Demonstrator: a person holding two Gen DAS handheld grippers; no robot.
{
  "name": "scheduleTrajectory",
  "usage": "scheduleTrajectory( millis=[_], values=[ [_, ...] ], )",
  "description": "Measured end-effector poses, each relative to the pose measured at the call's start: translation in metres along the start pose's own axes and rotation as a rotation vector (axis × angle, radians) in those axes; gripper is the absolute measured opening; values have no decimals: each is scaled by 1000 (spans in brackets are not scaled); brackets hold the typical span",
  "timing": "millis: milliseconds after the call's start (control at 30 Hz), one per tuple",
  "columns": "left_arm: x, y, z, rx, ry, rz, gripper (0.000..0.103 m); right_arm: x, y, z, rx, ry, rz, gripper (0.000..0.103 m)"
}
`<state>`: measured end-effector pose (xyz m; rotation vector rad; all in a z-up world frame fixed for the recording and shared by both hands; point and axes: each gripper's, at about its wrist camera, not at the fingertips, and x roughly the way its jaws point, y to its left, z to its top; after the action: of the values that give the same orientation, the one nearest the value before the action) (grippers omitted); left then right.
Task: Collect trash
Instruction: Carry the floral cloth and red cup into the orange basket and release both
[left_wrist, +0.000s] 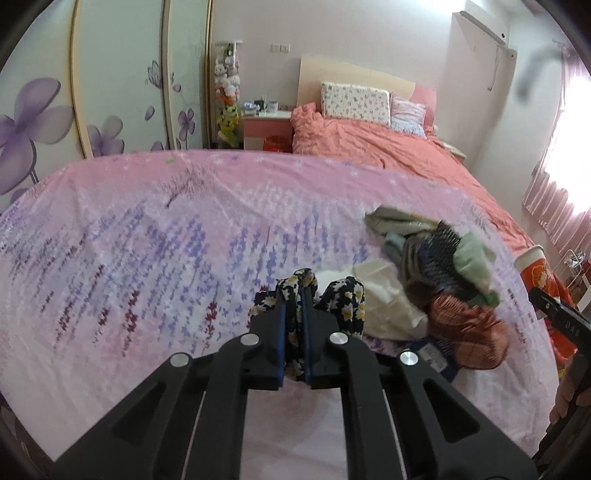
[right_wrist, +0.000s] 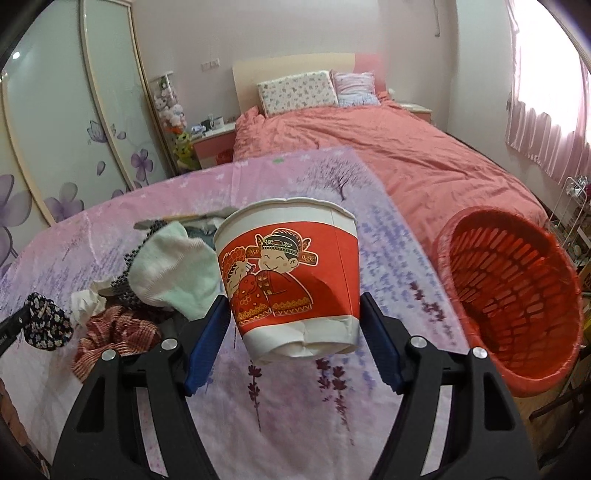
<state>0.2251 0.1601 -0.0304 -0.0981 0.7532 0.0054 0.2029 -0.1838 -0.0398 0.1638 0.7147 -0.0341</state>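
- Your right gripper (right_wrist: 293, 332) has its fingers spread wide around the cup (right_wrist: 290, 280), pinching it low; the paper wall is already dented, so squeeze harder and it may crumple or slip out.
- The basket (right_wrist: 517, 295) sits to the right, off the table (right_wrist: 295, 424) edge; let go early and the cup lands on the cloth.
- Your left gripper (left_wrist: 294, 317) is nearly closed on the floral cloth (left_wrist: 343, 299), likely clothing, not trash.
- The tissue (left_wrist: 384, 295) lies beside the pile (left_wrist: 443, 258) and could snag.

The left gripper (left_wrist: 294, 306) is closed tight on a floral cloth (left_wrist: 341, 299). The right gripper (right_wrist: 293, 325) clamps a cup (right_wrist: 290, 273) by its sides, right of the cloth.
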Motion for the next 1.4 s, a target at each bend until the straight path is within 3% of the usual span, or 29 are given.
scheduleTrajectory(
  millis=[300, 600, 1033, 1333, 1400],
  values=[
    [-40, -52, 28, 45, -86, -62, 8, -36, -28, 3, 24, -82, -24, 70],
    [-52, -157, 44, 139, -109, -244, 8, -65, -80, 4, 89, -142, -107, 70],
    [-21, -348, 33, 324, -55, -528, 9, -59, -170, 5, 247, -181, -222, 70],
    [23, -433, 10, 407, 17, -599, 10, -47, -213, -1, 332, -177, -246, 71],
    [32, -441, 8, 409, 36, -585, 18, -43, -219, -2, 353, -175, -234, 71]
  ],
)
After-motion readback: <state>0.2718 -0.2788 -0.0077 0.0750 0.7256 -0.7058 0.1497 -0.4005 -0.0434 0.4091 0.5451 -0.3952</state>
